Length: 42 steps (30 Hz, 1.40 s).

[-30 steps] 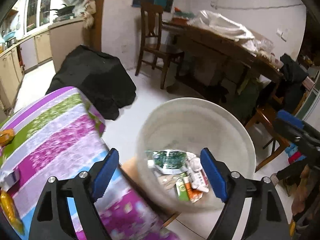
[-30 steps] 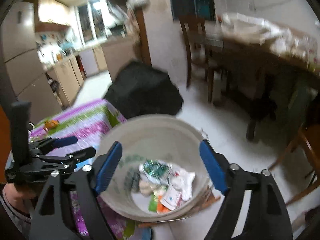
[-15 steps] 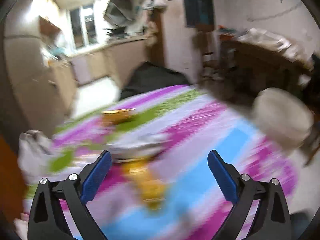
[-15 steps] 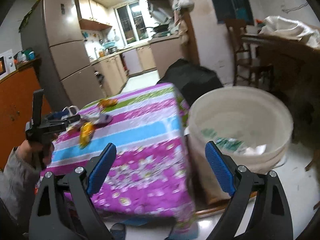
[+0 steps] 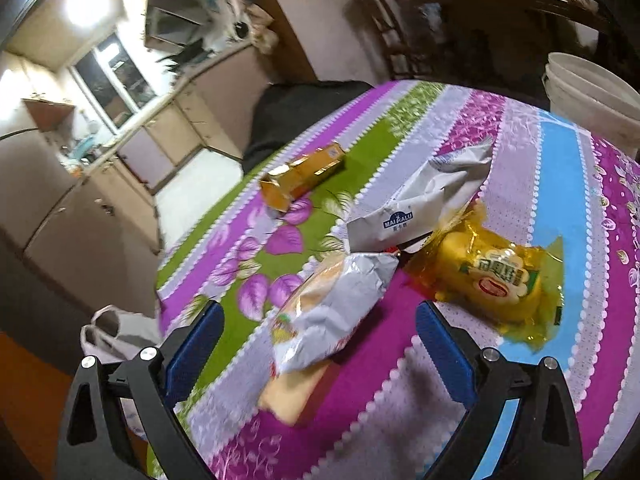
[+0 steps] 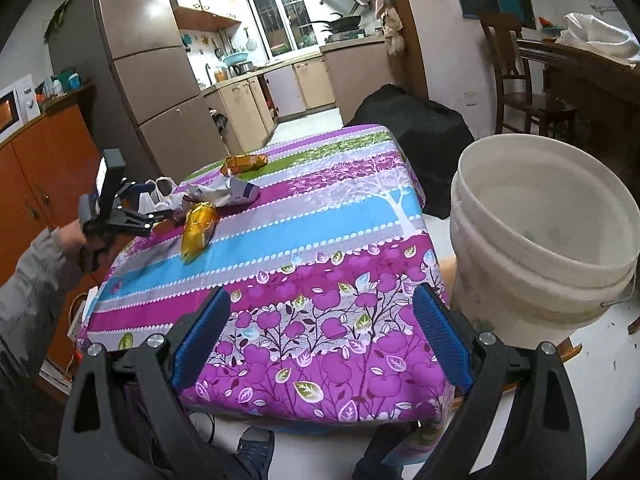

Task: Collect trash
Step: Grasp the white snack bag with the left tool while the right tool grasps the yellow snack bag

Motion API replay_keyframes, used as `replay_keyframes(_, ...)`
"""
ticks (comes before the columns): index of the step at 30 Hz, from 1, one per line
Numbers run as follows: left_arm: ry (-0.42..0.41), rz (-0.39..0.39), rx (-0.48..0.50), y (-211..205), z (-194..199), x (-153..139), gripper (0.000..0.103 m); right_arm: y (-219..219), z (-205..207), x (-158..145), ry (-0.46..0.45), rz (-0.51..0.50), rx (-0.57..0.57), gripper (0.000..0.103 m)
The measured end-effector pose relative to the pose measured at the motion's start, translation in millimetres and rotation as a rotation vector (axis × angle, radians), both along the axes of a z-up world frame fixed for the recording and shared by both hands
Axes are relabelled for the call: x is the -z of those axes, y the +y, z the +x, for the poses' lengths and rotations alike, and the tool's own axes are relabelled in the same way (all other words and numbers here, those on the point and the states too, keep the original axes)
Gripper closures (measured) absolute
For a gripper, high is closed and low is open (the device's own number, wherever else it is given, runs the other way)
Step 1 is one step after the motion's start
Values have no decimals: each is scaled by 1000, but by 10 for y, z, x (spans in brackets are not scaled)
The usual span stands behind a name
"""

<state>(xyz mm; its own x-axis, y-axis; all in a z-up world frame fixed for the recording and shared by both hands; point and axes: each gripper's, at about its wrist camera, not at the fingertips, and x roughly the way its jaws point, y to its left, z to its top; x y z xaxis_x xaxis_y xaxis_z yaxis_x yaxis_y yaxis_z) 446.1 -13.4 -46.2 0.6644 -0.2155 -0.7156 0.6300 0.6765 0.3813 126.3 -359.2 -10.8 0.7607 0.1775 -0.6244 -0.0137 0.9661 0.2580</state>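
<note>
My left gripper (image 5: 316,344) hangs over the desk (image 5: 560,168), jaws spread wide after opening further over the last second, nothing clamped between them. Right below and between the blue pads (image 5: 444,352) lies a silver snack bag (image 5: 332,304), crumpled, its near end resting on a pale yellow flat packet (image 5: 292,396). The pads are clear of it on both sides. Just beyond it, touching its far end, a white wrapper (image 5: 424,196) with blue lettering lies creased and half open. To the right of that, a yellow cellophane packet (image 5: 492,276) with a red and green label sits across the blue stripe of the flowered cloth. Farther back on the green stripe, a gold carton (image 5: 304,176) lies on its side, apart from the rest.

My right gripper (image 6: 320,332) hovers off the near edge of the desk, jaws also released and recently opening, holding nothing; only the purple apple print of the cloth shows between the pads. The white bucket (image 6: 536,280) stands just beside the desk at its right corner, upright, mouth open; what it holds is hard to make out from here. From this side I see my left hand (image 6: 74,236) in a grey sleeve at the far left, the left gripper pointed in over the trash pile, where the yellow packet and white wrapper lie close together and the gold carton sits behind them.
</note>
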Motion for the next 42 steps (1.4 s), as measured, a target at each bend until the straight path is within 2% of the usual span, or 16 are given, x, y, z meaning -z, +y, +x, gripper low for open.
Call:
replay_keyframes(3, 28, 62, 29, -142, 88, 128, 11, 5, 27, 4, 7, -6, 0, 14)
replay_keyframes(7, 90, 73, 15, -183, 215, 265, 35, 56, 93, 9, 13, -11, -9, 14)
replay_keyframes(8, 96, 68, -7, -172, 250, 287, 46, 79, 110, 13, 14, -13, -13, 14)
replay_keyframes(12, 122, -15, -64, -95, 301, 224, 54, 235, 206, -4, 15, -17, -59, 14)
replay_keyframes(15, 100, -55, -91, -66, 199, 117, 56, 378, 307, -25, 14, -8, -96, 15)
replay_keyframes(17, 77, -106, -119, -14, 62, -9, 56, 495, 413, -38, 14, 1, -132, 20)
replay_keyframes(20, 57, -222, -174, 124, -174, -235, 56, 696, 606, -47, 25, 15, -189, 26)
replay_keyframes(24, 47, -360, -283, 360, -482, -406, 56, 1076, 966, -4, 62, 64, -295, 42)
replay_keyframes(26, 51, -437, -329, 496, -655, -430, 56, 1261, 1198, 57, 96, 76, -332, 43)
replay_keyframes(29, 57, -497, -396, 637, -825, -425, 56, 1551, 1587, 192, 163, 83, -366, 43)
replay_keyframes(31, 76, -544, -441, 723, -902, -407, 56, 1733, 1848, 293, 210, 49, -379, 43)
replay_keyframes(38, 86, -591, -489, 827, -1017, -353, 56, 2009, 2302, 528, 262, -48, -330, 44)
replay_keyframes(42, 70, -592, -506, 804, -1074, -352, 56, 2143, 2315, 627, 268, -115, -325, 64)
